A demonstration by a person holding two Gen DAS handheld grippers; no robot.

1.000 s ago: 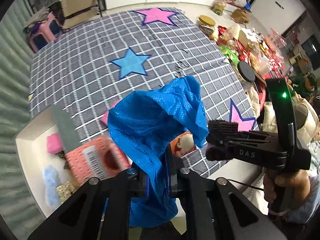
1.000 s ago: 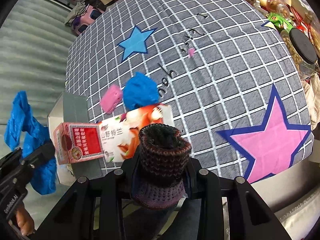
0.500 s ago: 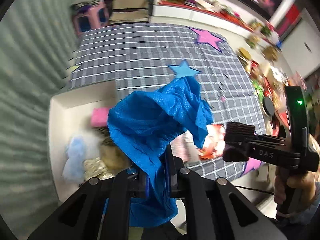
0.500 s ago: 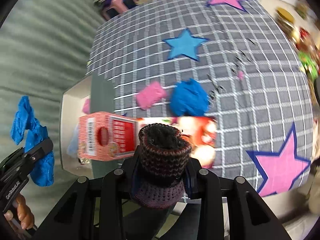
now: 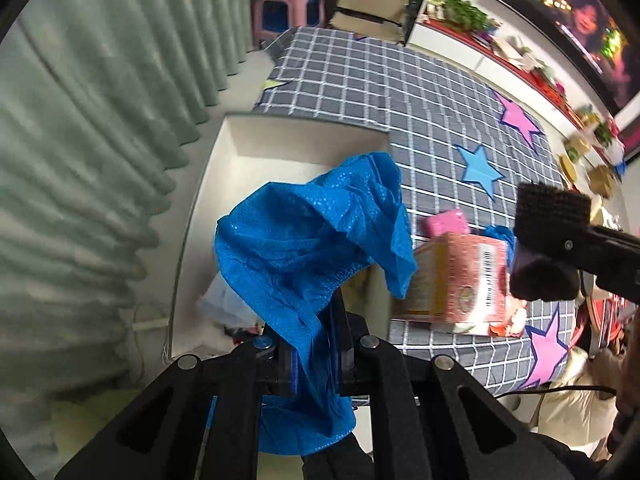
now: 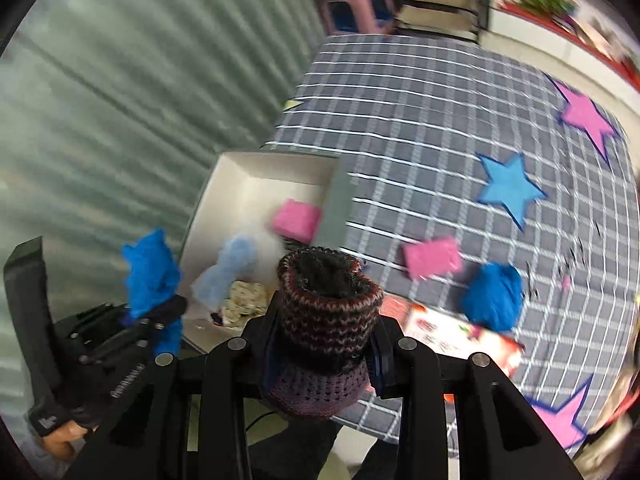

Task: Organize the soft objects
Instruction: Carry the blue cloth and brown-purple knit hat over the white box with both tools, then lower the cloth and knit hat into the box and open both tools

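Blue cloth [image 5: 316,240]: left gripper [image 5: 316,354] | knitted sock [image 6: 326,320], apparently: right gripper [image 6: 326,354]

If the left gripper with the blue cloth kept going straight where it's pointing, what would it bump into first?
Probably the white box. The left gripper, shut on the blue cloth, points down toward the box's open inside, where a few soft things already lie. The cloth hides the exact line, so depth is uncertain.

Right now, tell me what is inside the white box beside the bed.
Inside the white box: a pink sponge, a light blue fluffy piece and a pale patterned cloth. The knitted sock in the right gripper covers the near corner, so anything there is hidden.
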